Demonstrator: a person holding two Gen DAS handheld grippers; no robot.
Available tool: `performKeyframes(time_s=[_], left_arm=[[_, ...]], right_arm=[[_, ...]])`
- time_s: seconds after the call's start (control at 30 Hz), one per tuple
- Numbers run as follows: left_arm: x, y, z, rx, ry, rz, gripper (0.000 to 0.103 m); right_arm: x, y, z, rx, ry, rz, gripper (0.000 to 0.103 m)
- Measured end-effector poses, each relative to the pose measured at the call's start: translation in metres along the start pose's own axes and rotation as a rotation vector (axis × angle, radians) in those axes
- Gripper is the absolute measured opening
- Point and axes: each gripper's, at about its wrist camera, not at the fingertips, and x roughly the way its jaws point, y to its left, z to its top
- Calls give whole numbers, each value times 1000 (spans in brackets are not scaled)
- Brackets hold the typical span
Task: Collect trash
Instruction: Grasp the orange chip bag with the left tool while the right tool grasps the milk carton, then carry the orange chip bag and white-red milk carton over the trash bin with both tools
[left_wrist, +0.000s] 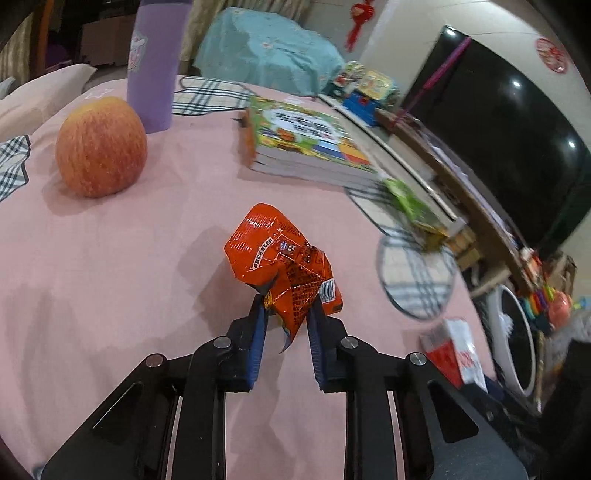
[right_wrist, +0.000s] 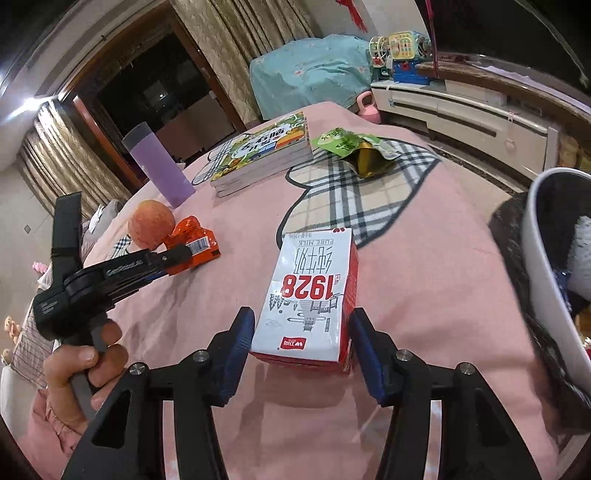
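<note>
My left gripper (left_wrist: 286, 301) is shut on a crumpled orange wrapper (left_wrist: 280, 258) just above the pink tablecloth; it also shows in the right wrist view (right_wrist: 192, 242) beside the apple. My right gripper (right_wrist: 302, 325) is open, its fingers on either side of a red and white milk carton (right_wrist: 314, 291) lying flat on the cloth; the fingers stand close to it, not pressing. The carton also shows in the left wrist view (left_wrist: 456, 349). A green snack bag (right_wrist: 354, 147) lies on the plaid patch further back. A white bin (right_wrist: 550, 258) stands at the right, beyond the table edge.
An apple (left_wrist: 101, 146), a purple tumbler (left_wrist: 155, 62) and a stack of books (left_wrist: 306, 144) stand on the far side of the table. A low TV cabinet (right_wrist: 461, 107) and a black TV (left_wrist: 498, 129) are beyond the table. The table edge drops off at the right.
</note>
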Motion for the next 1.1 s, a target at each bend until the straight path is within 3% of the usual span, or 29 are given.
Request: performKeyframes(time_s=[0.3,0.53,0.7,0.87,1.1], left_arm=[[-41,-39,-68,69,89,-115,20],[-47,-60,-101,100,129,-128,20],[-50,-61,-108,101,133,-116,20],[-56,-69,-112,123,126,-103,20],[-60,-97,-115,191,112,-106,20]], right_arm=[[-32,-20,-21,10,-26,-20,54],[-36,-31,-37,28,-11,-31,54],[-31,-29,-35,19,-5,-63,62],[-27,-28,-35,0,-9,-77,58],[-57,-33,-43,3,-67,-44,57]])
